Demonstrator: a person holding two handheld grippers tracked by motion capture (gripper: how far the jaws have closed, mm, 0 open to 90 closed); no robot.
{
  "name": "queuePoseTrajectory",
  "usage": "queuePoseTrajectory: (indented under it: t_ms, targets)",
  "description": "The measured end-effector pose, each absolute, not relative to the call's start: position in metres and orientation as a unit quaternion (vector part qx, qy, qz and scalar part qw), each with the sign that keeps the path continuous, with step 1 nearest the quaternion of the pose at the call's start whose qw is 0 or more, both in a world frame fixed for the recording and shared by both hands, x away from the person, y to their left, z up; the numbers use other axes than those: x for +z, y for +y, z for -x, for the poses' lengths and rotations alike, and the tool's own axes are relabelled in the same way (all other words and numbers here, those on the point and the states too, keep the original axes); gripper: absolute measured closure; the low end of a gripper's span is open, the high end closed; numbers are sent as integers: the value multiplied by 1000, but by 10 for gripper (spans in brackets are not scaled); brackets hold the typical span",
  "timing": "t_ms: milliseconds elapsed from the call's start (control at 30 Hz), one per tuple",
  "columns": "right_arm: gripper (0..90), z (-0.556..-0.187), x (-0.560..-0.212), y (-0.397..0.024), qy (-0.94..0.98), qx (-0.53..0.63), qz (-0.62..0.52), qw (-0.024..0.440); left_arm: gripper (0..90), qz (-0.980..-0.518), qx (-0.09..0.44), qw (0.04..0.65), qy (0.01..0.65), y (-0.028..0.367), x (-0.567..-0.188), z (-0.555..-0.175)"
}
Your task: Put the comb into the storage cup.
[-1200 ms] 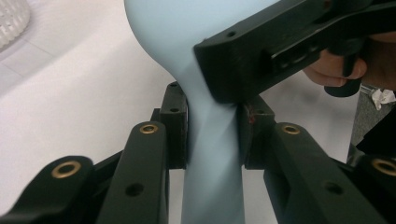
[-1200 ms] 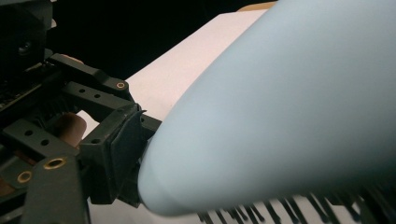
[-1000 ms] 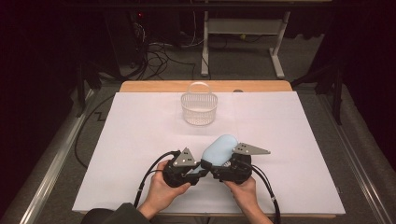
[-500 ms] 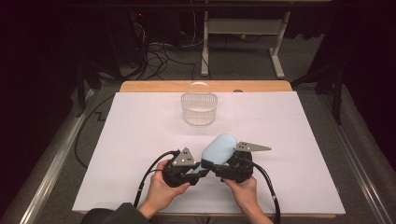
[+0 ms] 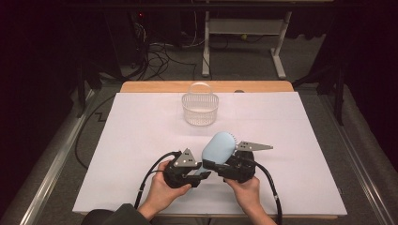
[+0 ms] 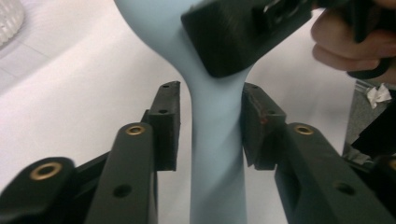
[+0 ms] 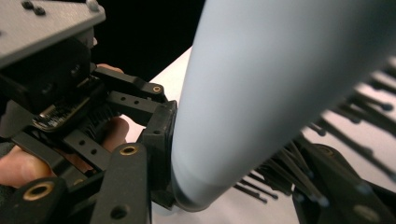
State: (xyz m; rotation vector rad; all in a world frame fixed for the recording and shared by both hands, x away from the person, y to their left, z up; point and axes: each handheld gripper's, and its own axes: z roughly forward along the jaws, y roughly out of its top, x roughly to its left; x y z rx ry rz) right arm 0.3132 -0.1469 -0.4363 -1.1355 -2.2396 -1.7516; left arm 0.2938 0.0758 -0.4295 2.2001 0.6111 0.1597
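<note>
Unmarked pale-blue hairbrush (image 5: 218,146) between 2 grippers

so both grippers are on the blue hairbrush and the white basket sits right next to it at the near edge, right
Not quite. Both grippers, left and right, are on the blue hairbrush, but the white basket stands apart from it toward the far edge, as the high view shows.

High view above the table (image 5: 141,140) looking forward-down; both tool views close on the shared hairbrush (image 5: 218,146).
</note>
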Motion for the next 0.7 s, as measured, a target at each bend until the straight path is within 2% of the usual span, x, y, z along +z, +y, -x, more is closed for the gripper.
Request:
queuePoseTrajectory:
  t_ms: [167,267,333,400,500,700]
  targets:
    - [558,-315,-435,-149,-730,-571,373,38,536,-874,63,415,244,76,-430,-295]
    - [559,-316,-435,-152,-729,-571,375,38,306,-865,61,429,251,79,-429,-297]
    - [559,-317,-434,-154,-725,-574,378,40,229,-868,80,414,262,78,-431,-297]
    - [559,-317,-433,-157,-723,-576,380,38,243,-873,81,399,270,77,-433,-297]
    - [561,-318,-433,-158,-723,-575,381,37,261,-870,63,408,269,79,-436,-299]
    - [564,-318,-431,-160,-724,-574,382,29,268,-867,62,419,262,86,-434,-300]
